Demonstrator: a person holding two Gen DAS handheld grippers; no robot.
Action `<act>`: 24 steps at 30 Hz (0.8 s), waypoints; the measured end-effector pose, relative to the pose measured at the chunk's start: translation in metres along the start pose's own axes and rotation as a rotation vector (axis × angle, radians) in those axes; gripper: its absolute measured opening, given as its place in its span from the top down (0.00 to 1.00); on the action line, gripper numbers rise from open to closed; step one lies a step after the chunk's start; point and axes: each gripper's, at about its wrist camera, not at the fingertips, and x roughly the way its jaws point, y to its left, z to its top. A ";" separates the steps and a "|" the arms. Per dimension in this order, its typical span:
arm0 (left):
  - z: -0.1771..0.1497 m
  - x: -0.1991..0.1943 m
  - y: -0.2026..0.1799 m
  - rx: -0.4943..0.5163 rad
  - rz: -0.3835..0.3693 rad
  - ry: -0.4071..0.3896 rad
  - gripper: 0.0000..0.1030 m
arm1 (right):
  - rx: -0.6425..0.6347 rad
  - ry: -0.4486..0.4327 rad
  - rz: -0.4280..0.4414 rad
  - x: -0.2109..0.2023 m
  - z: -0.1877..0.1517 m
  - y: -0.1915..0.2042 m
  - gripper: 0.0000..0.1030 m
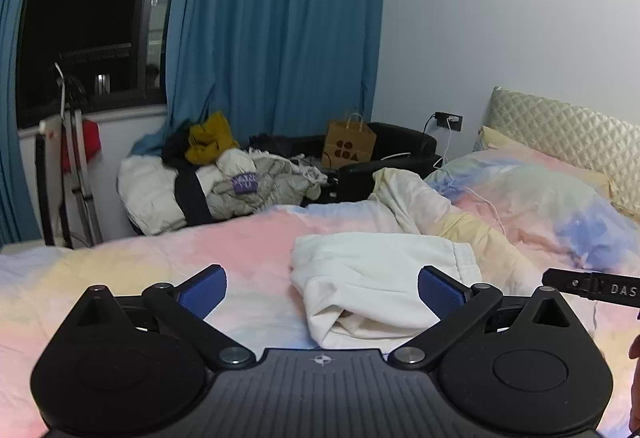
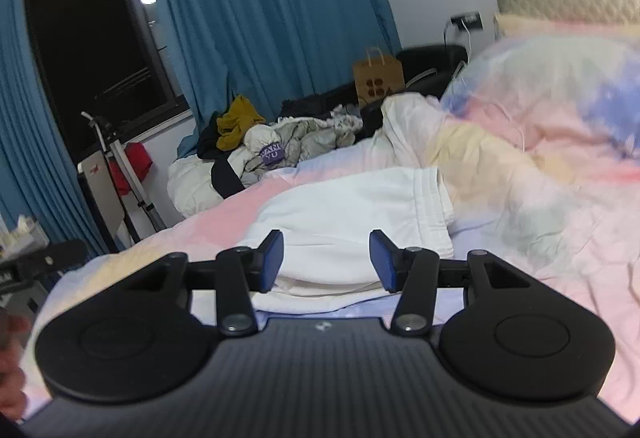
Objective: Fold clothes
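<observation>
Bed (image 1: 140,270) in pastel duvet, folded white garment (image 1: 376,274), pillow (image 1: 540,189) lying on it

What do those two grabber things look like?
Both look alike. The left gripper and the right gripper each have a black ribbed body with a small round crosshair mark, two round black discs, black linkage arms with silver screws, and blue pads on the fingers. No cables or sleeves show.

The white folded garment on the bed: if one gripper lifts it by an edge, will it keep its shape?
Probably not. The white garment looks like soft, thick cloth with loose stacked layers, so it would likely droop and unfold. It seems light and unlikely to slide much on the rumpled bedcover.
</observation>
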 end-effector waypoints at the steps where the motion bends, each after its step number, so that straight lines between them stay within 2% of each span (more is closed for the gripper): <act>1: -0.001 -0.010 -0.001 0.006 0.002 -0.005 0.00 | -0.015 -0.010 -0.002 -0.006 -0.002 0.004 0.50; 8: -0.028 -0.050 -0.015 0.088 0.056 -0.020 0.00 | -0.072 -0.044 -0.017 -0.027 -0.026 0.020 0.50; 16: -0.063 -0.059 -0.010 0.087 0.060 -0.033 0.00 | -0.100 -0.034 -0.047 -0.030 -0.054 0.041 0.50; 18: -0.070 -0.061 -0.007 0.085 0.058 -0.037 0.00 | -0.094 -0.035 -0.053 -0.030 -0.062 0.043 0.47; 22: -0.082 -0.064 0.001 0.079 0.075 -0.045 0.00 | -0.129 -0.052 -0.081 -0.030 -0.076 0.051 0.46; 23: -0.084 -0.065 0.002 0.078 0.081 -0.046 0.00 | -0.131 -0.062 -0.080 -0.031 -0.078 0.053 0.42; 24: -0.087 -0.066 0.004 0.078 0.087 -0.048 0.00 | -0.132 -0.073 -0.080 -0.032 -0.079 0.054 0.31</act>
